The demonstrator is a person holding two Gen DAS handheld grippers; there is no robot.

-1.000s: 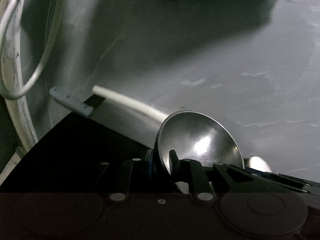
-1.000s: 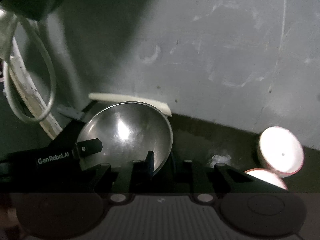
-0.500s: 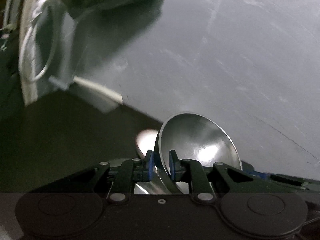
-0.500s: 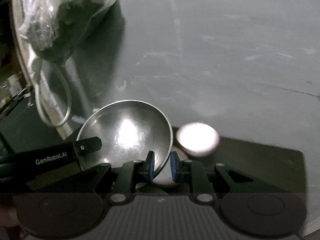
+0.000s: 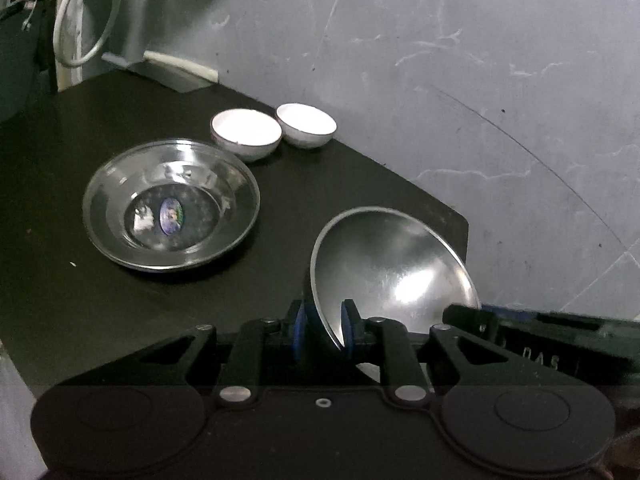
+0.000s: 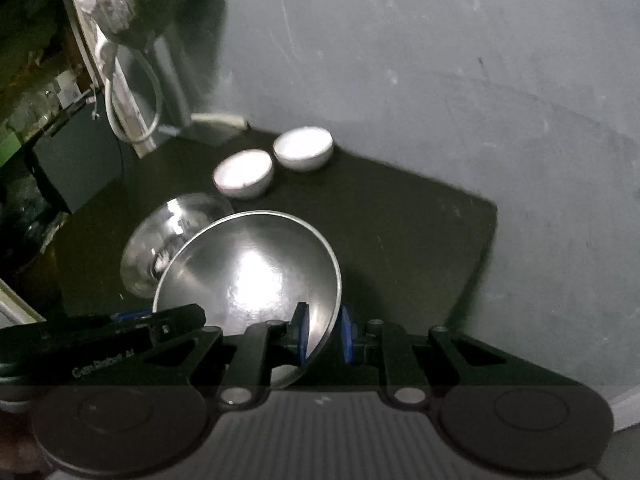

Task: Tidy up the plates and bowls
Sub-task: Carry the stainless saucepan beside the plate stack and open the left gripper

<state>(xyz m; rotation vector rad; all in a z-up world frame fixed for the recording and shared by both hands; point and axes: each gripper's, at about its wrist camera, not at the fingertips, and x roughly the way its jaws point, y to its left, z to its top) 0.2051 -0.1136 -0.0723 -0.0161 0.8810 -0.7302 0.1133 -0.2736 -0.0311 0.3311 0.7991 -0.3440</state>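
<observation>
A black table carries a glass dish and two small white bowls side by side near its far edge. Above its right part a steel bowl hangs tilted, its rim pinched by the left gripper and the right gripper on opposite sides.

Both views are dim and fisheye-bent at dark corners; glare blooms inside the steel bowl and whites out two small white bowls, which smear with blur in the right view
</observation>
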